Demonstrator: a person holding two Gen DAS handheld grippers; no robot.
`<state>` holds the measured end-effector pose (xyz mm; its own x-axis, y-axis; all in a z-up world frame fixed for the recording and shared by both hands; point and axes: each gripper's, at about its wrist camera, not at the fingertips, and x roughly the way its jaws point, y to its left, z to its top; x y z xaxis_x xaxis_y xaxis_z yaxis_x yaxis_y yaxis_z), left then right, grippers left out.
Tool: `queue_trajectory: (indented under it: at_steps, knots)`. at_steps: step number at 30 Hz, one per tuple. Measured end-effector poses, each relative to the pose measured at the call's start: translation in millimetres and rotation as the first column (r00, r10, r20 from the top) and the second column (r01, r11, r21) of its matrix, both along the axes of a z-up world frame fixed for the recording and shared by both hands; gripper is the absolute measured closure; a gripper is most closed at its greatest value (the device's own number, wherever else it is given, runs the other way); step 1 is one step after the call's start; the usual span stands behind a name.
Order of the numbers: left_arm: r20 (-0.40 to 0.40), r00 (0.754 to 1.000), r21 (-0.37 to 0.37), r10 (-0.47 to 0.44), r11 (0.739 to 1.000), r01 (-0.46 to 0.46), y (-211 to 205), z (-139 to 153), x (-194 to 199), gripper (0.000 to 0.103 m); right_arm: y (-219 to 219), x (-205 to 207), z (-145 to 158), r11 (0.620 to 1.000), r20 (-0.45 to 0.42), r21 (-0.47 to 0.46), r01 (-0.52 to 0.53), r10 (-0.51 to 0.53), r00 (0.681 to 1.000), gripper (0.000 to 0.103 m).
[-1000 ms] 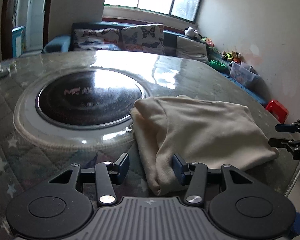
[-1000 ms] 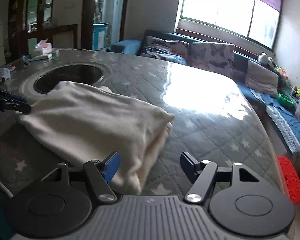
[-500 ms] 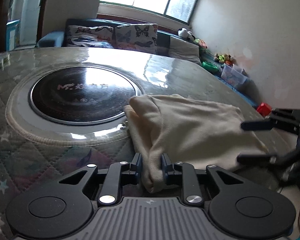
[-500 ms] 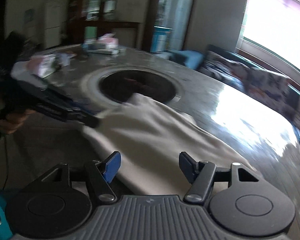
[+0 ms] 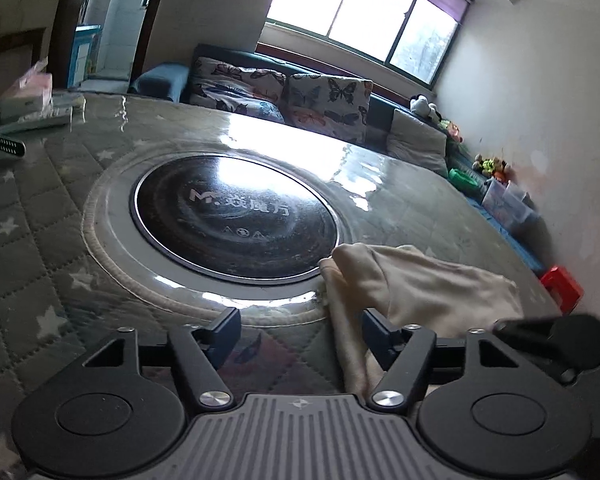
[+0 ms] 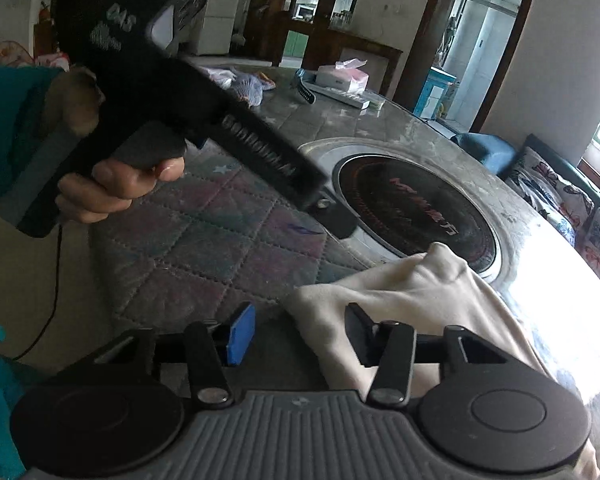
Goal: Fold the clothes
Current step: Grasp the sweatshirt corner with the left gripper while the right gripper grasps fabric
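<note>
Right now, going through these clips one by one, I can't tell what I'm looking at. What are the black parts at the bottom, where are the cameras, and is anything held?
There is no robot arm: a person holds a two-finger tool in each hand. Each picture comes from a wide-angle camera on one tool, looking along its fingers, so the black parts at the bottom are that tool itself. The left hand-held gripper has just been opening. Its jaws stand wide, and the edge of the cream garment lies loose by one finger. The right hand-held gripper has just been closing around a corner of that garment but is not pinching it yet. In the right view, the hand at upper left holds the left tool. The garment lies on a quilted table beside a round black glass plate.
</note>
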<state>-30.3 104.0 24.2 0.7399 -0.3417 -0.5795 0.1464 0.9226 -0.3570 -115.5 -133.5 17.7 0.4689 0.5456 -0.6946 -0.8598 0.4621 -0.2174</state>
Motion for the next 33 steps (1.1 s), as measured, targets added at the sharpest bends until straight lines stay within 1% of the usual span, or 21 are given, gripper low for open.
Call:
queue_trajectory:
  at_steps: [2,4,5,7,11,14,17,19,23,24,26,27,28,30,33]
  knots:
    - [-0.020,1.000,-0.034,-0.002,0.999,0.001,-2.6,-1.7,3.2,0.031,2.7,1.7,-2.4,1.000,-0.007,-0.004,0.018,-0.018,1.000,0.067]
    - [-0.042,0.999,-0.067,-0.001,0.998,-0.002,-5.7,-3.9,7.1,0.029,2.3,3.3,-4.2,0.999,-0.014,-0.009,0.045,-0.045,0.999,0.081]
    - [-0.054,0.999,-0.085,0.001,0.996,-0.005,-7.2,-5.2,9.2,0.028,0.5,4.6,-4.4,0.998,-0.022,-0.004,0.056,-0.056,0.998,0.084]
    - [-0.076,0.997,-0.119,0.006,0.993,-0.015,-8.8,-7.5,13.0,0.028,-5.4,7.0,-1.6,0.997,-0.048,0.023,0.074,-0.072,0.996,0.092]
    - [-0.128,0.991,-0.191,0.026,0.980,-0.050,-10.3,-11.6,23.0,0.027,-19.2,11.6,9.4,0.989,-0.093,0.097,0.115,-0.106,0.990,0.095]
    - [-0.167,0.986,-0.260,0.029,0.963,-0.072,-12.0,-14.4,31.0,0.027,-30.4,17.1,19.3,0.977,-0.133,0.153,0.146,-0.126,0.983,0.096]
    - [-0.198,0.980,-0.311,0.031,0.946,-0.093,-15.4,-16.8,38.7,0.027,-39.8,21.4,27.0,0.966,-0.164,0.196,0.169,-0.138,0.977,0.096]
    - [-0.219,0.975,-0.336,0.030,0.936,-0.104,-19.2,-18.6,44.6,0.027,-45.1,21.9,29.9,0.960,-0.175,0.215,0.177,-0.141,0.974,0.097]
    - [-0.236,0.971,-0.356,0.030,0.927,-0.115,-27.9,-21.6,53.0,0.029,-54.8,21.3,34.9,0.950,-0.191,0.248,0.188,-0.142,0.971,0.098]
    - [-0.242,0.970,-0.361,0.030,0.925,-0.119,-29.0,-23.0,54.7,0.032,-55.9,20.1,34.8,0.950,-0.193,0.251,0.184,-0.137,0.972,0.099]
    - [-0.255,0.966,-0.370,0.030,0.920,-0.126,-31.1,-25.8,58.1,0.041,-57.9,17.7,34.4,0.950,-0.197,0.258,0.176,-0.127,0.972,0.100]
    - [-0.262,0.965,-0.375,0.029,0.918,-0.130,-32.2,-27.2,59.8,0.051,-59.1,17.1,33.8,0.950,-0.195,0.257,0.179,-0.130,0.972,0.100]
    - [-0.268,0.963,-0.379,0.029,0.916,-0.133,-33.3,-28.6,61.5,0.063,-60.2,16.4,33.0,0.949,-0.194,0.255,0.182,-0.134,0.972,0.100]
    - [-0.272,0.962,-0.370,0.037,0.919,-0.140,-34.0,-31.4,62.8,0.076,-62.5,15.2,31.5,0.949,-0.191,0.252,0.189,-0.143,0.971,0.100]
    - [-0.271,0.962,-0.368,0.044,0.918,-0.146,-32.3,-32.7,61.6,0.079,-77.3,15.2,31.6,0.936,-0.184,0.260,0.238,-0.193,0.964,0.098]
